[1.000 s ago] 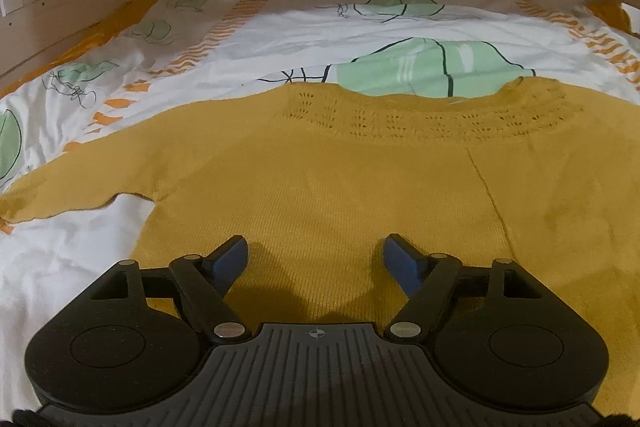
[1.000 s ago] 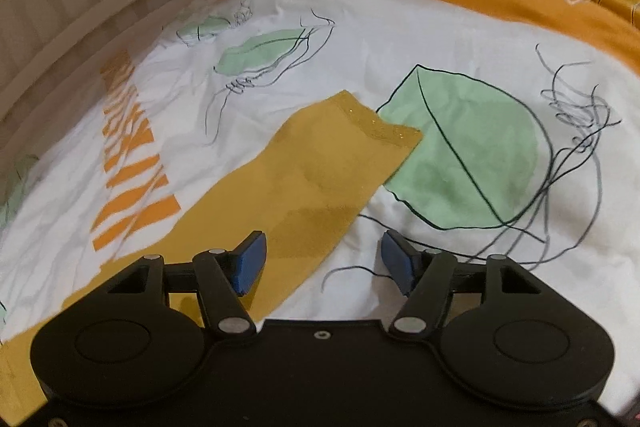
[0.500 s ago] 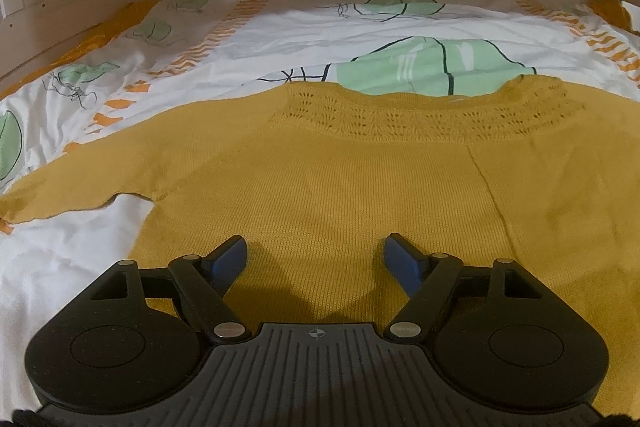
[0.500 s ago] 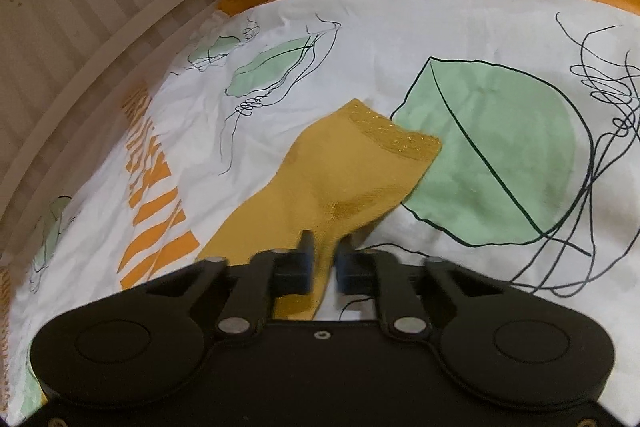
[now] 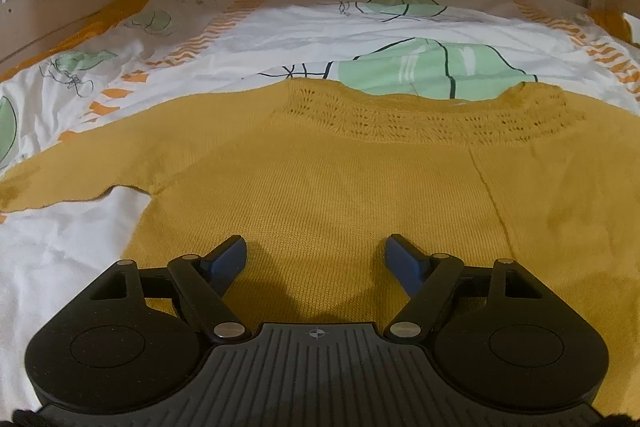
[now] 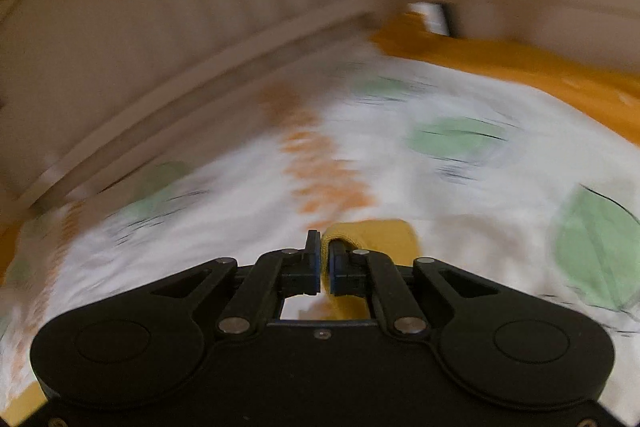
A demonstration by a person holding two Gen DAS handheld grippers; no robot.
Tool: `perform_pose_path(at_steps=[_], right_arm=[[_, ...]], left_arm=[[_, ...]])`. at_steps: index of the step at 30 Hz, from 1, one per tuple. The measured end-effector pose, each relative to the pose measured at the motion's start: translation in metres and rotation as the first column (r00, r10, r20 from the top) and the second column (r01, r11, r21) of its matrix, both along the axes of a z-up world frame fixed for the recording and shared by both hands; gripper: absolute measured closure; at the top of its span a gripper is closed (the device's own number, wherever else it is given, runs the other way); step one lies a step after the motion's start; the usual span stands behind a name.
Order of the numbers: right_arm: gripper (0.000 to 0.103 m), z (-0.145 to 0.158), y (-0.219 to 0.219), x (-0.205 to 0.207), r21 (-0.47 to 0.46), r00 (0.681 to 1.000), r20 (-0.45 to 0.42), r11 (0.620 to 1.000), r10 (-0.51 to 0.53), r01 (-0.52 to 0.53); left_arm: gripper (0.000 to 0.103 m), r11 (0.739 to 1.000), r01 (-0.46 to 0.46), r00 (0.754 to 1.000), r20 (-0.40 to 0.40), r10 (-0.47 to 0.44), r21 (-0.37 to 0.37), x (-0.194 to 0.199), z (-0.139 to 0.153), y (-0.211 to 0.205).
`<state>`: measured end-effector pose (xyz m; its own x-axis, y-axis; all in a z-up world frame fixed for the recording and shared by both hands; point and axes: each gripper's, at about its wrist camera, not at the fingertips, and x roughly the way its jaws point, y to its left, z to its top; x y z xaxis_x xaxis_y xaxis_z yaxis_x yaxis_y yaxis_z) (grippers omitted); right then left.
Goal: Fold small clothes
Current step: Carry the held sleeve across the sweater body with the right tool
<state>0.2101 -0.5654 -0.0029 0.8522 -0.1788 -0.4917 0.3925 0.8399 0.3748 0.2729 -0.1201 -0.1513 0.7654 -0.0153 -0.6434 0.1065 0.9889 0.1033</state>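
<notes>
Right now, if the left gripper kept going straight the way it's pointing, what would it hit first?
Most likely the yellow knitted sweater spread flat on the bed. The left gripper is open and tilted down over it, nothing between. Depth is hard to judge.

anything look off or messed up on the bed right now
Nothing damaged or spilled. The yellow sweater lies flat on the patterned bedsheet, apart from a long crease right of centre. The right gripper pinches its sleeve.
</notes>
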Motion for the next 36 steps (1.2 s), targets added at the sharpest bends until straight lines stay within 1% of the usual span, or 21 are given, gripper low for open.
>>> perform_pose_path(at_steps=[2, 4, 6, 8, 10, 11, 12, 14, 18, 19, 20, 21, 23, 24, 25, 26, 28, 30, 32, 36], right_arm=[[0.092, 0.011, 0.037, 0.016, -0.011, 0.997, 0.008, 0.996, 0.083, -0.083], [0.092, 0.019, 0.083, 0.033, -0.025, 0.984, 0.01, 0.984, 0.178, -0.178], [0.092, 0.017, 0.128, 0.049, -0.034, 0.962, 0.004, 0.962, 0.272, -0.272], [0.093, 0.012, 0.169, 0.059, -0.04, 0.937, -0.01, 0.936, 0.349, -0.349], [0.093, -0.003, 0.211, 0.071, -0.043, 0.905, -0.037, 0.904, 0.424, -0.425], [0.093, -0.011, 0.228, 0.076, -0.041, 0.89, -0.054, 0.889, 0.453, -0.455], [0.093, -0.022, 0.249, 0.083, -0.033, 0.871, -0.073, 0.872, 0.485, -0.488], [0.093, -0.043, 0.278, 0.091, -0.029, 0.844, -0.108, 0.847, 0.525, -0.531], [0.091, -0.085, 0.33, 0.087, -0.038, 0.796, -0.189, 0.805, 0.575, -0.592], [0.088, -0.091, 0.334, 0.082, -0.044, 0.787, -0.203, 0.798, 0.582, -0.602], [0.084, -0.095, 0.341, 0.077, -0.059, 0.781, -0.215, 0.791, 0.586, -0.609], [0.083, -0.095, 0.347, 0.068, -0.073, 0.779, -0.22, 0.786, 0.587, -0.614], [0.083, -0.095, 0.347, 0.057, -0.08, 0.772, -0.226, 0.778, 0.595, -0.623], [0.08, -0.092, 0.343, 0.052, -0.08, 0.772, -0.226, 0.779, 0.594, -0.622], [0.068, -0.089, 0.34, 0.047, -0.084, 0.775, -0.221, 0.78, 0.592, -0.62], [0.053, -0.087, 0.333, 0.04, -0.095, 0.78, -0.216, 0.782, 0.588, -0.616], [0.043, -0.084, 0.329, 0.031, -0.123, 0.788, -0.216, 0.784, 0.577, -0.608], [0.043, -0.082, 0.319, 0.02, -0.151, 0.794, -0.222, 0.784, 0.566, -0.602], [0.042, -0.084, 0.31, 0.01, -0.15, 0.805, -0.217, 0.796, 0.552, -0.586], [0.041, -0.089, 0.282, 0.002, -0.066, 0.854, -0.173, 0.859, 0.491, -0.508]], left_arm=[[0.027, 1.0, 0.005, 1.0, -0.01, -0.005, -0.013, 0.002, 0.001, 0.002], [0.027, 0.999, 0.019, 0.999, -0.028, -0.019, -0.027, 0.004, 0.003, 0.006], [0.027, 0.998, 0.045, 0.998, -0.051, -0.047, -0.042, 0.007, 0.007, 0.011], [0.028, 0.994, 0.09, 0.992, -0.081, -0.095, -0.054, 0.009, 0.012, 0.017], [0.029, 0.99, 0.115, 0.987, -0.101, -0.123, -0.078, 0.009, 0.017, 0.028], [0.029, 0.99, 0.109, 0.988, -0.101, -0.118, -0.088, 0.008, 0.02, 0.036], [0.029, 0.991, 0.096, 0.989, -0.1, -0.106, -0.093, 0.006, 0.023, 0.043], [0.029, 0.992, 0.067, 0.993, -0.093, -0.077, -0.111, 0.003, 0.029, 0.061], [0.029, 0.987, 0.016, 0.994, -0.1, -0.032, -0.163, 0.001, 0.039, 0.098], [0.029, 0.986, 0.009, 0.995, -0.1, -0.026, -0.169, 0.001, 0.042, 0.105], [0.029, 0.985, 0.003, 0.995, -0.098, -0.02, -0.173, 0.001, 0.045, 0.11], [0.029, 0.985, 0.0, 0.995, -0.097, -0.017, -0.174, 0.001, 0.047, 0.114], [0.029, 0.985, -0.003, 0.995, -0.097, -0.014, -0.173, 0.003, 0.051, 0.119], [0.029, 0.985, 0.001, 0.995, -0.098, -0.018, -0.173, 0.003, 0.052, 0.119], [0.029, 0.985, 0.008, 0.995, -0.098, -0.025, -0.174, 0.004, 0.054, 0.118], [0.029, 0.985, 0.019, 0.995, -0.097, -0.036, -0.174, 0.004, 0.056, 0.117], [0.029, 0.983, 0.046, 0.994, -0.094, -0.063, -0.176, 0.006, 0.059, 0.11], [0.029, 0.981, 0.074, 0.992, -0.091, -0.092, -0.177, 0.005, 0.062, 0.1], [0.029, 0.979, 0.102, 0.989, -0.086, -0.118, -0.174, 0.006, 0.065, 0.086], [0.029, 0.974, 0.169, 0.98, -0.075, -0.182, -0.151, 0.003, 0.069, 0.055]])
